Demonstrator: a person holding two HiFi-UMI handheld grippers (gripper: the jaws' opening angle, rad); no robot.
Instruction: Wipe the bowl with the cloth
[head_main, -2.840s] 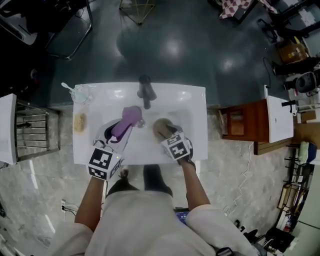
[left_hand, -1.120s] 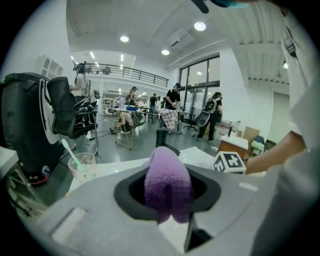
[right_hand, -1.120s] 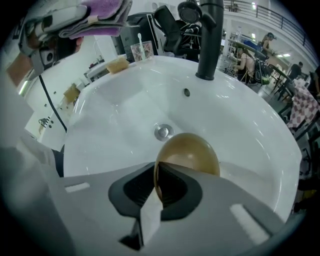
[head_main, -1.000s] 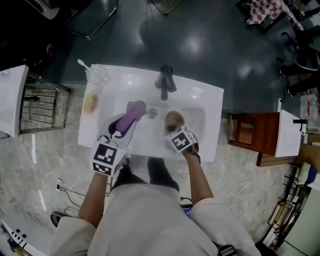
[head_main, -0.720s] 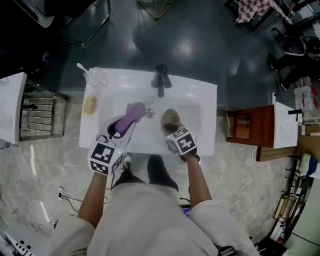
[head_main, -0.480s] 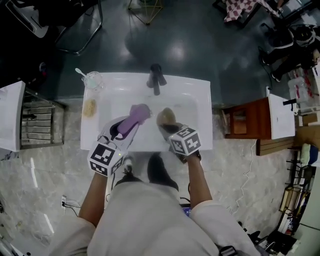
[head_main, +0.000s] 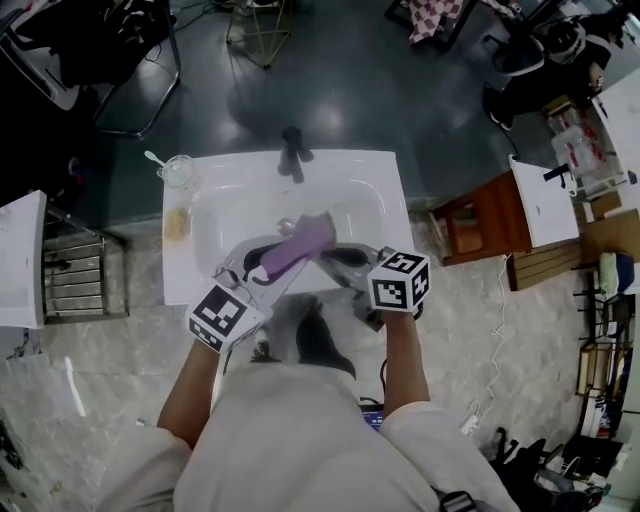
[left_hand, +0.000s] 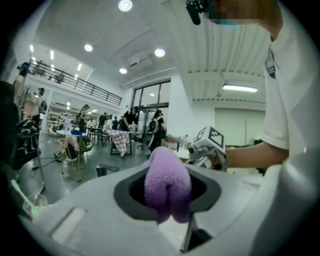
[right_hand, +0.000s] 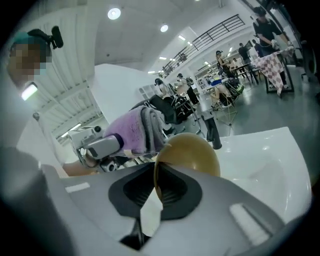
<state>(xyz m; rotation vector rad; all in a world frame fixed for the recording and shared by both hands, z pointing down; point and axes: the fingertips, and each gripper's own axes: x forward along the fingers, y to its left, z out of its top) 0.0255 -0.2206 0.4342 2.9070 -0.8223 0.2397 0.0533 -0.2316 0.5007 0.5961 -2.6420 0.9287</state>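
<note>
My right gripper (right_hand: 156, 187) is shut on the rim of a golden-brown bowl (right_hand: 192, 152), held on its side with its rounded outside facing right. A purple cloth (right_hand: 135, 129) is at the bowl's open side, against its rim. My left gripper (left_hand: 167, 202) is shut on that cloth (left_hand: 167, 187), which bulges out past the jaws. In the head view the cloth (head_main: 300, 245) reaches right toward the right gripper (head_main: 352, 260) over the front of the white sink (head_main: 230, 190). The bowl itself is hidden there.
A dark faucet (head_main: 291, 150) stands at the back of the sink. A clear glass with a spoon (head_main: 177, 170) and a sponge (head_main: 178, 223) sit on the sink's left ledge. A metal rack (head_main: 70, 275) is on the left, a wooden stand (head_main: 480, 220) on the right.
Both grippers have come back toward the sink's front edge. The cloth has swung right and now meets the bowl; before, the two were apart over the basin.
</note>
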